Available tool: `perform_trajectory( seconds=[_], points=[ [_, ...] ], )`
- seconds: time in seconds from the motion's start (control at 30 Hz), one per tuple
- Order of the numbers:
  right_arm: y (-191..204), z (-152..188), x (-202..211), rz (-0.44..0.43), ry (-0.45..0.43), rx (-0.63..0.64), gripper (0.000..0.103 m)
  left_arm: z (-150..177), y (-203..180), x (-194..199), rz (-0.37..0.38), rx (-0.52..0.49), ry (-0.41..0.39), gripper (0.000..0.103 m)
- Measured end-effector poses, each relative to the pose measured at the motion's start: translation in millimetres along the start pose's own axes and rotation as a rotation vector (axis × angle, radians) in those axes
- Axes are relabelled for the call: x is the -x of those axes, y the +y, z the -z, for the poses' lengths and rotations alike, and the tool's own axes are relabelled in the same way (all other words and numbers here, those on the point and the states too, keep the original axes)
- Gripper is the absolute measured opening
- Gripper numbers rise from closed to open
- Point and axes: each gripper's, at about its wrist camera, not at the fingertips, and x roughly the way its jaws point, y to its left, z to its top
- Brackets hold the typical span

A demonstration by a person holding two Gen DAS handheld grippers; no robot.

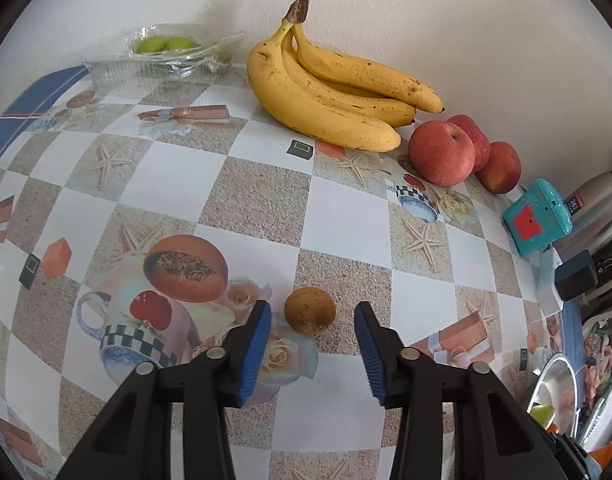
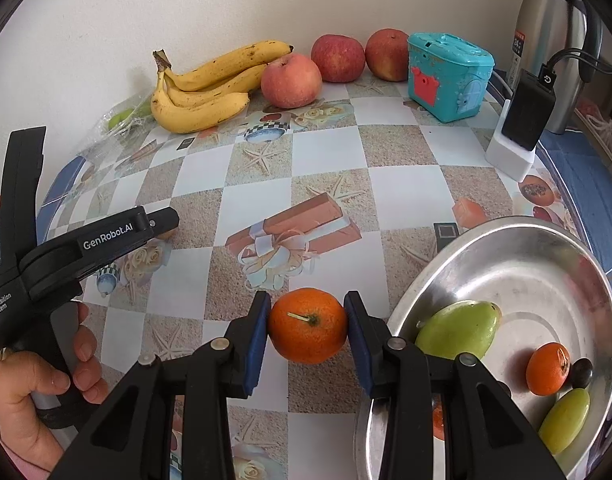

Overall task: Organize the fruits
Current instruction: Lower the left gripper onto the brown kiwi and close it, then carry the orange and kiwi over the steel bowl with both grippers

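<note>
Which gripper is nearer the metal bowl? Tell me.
Right. The right gripper, clamping an orange, sits beside the metal bowl; the left gripper is across the table.

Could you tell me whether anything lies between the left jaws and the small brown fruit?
Nothing visible does. The small brown fruit sits on the bare tablecloth between the open left gripper jaws, untouched.

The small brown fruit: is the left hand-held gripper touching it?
Apart. The left wrist view shows tablecloth between the small brown fruit and both pads of the left hand-held gripper.
</note>
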Motion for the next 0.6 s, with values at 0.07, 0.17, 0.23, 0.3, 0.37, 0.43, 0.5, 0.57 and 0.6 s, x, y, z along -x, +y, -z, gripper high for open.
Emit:
perform_trajectory(
  seconds=[0.07, 0.17, 0.23, 0.3, 0.37, 0.43, 0.5, 0.57, 0.6],
  points=[
    [0.2, 0.0, -0.2, -0.001, -0.001, 0.0, 0.039, 0.0, 0.4, 0.6, 0.004, 0.001, -0.003, 0.04],
    [0.5, -0.2, -0.1, -0.001, -0.001, 0.001, 0.039, -0.6, 0.4, 0.7, 0.007, -0.001, -0.003, 0.035],
    [0.9, -0.3, -0.3, -0.001, -0.001, 0.0, 0.039, -0.8, 1.5, 1.0, 0.017, 0.006, 0.0, 0.029],
    [1.3, -0.3, -0.4, 0.0, 0.0, 0.001, 0.039, -0.4, 3.2, 1.1, 0.024, 0.014, 0.002, 0.028],
    [0.4, 0.2, -0.7, 0.0, 0.001, 0.002, 0.039, 0.0, 4.2, 1.4, 0.025, 0.018, 0.001, 0.028],
    [-0.1, 0.7, -1.0, 0.001, 0.002, 0.003, 0.039, 0.3, 4.9, 1.9, 0.022, 0.021, 0.003, 0.028],
    [0.0, 0.5, -0.8, 0.001, 0.002, 0.003, 0.039, -0.2, 5.4, 2.7, 0.02, 0.028, 0.006, 0.028],
    [0.2, 0.2, -0.5, 0.002, 0.002, 0.004, 0.039, -0.6, 6.3, 4.0, 0.015, 0.041, 0.013, 0.028],
    [-0.4, 0.3, -0.3, 0.003, 0.001, 0.005, 0.039, -0.8, 6.9, 4.9, 0.014, 0.048, 0.017, 0.028]
  ],
)
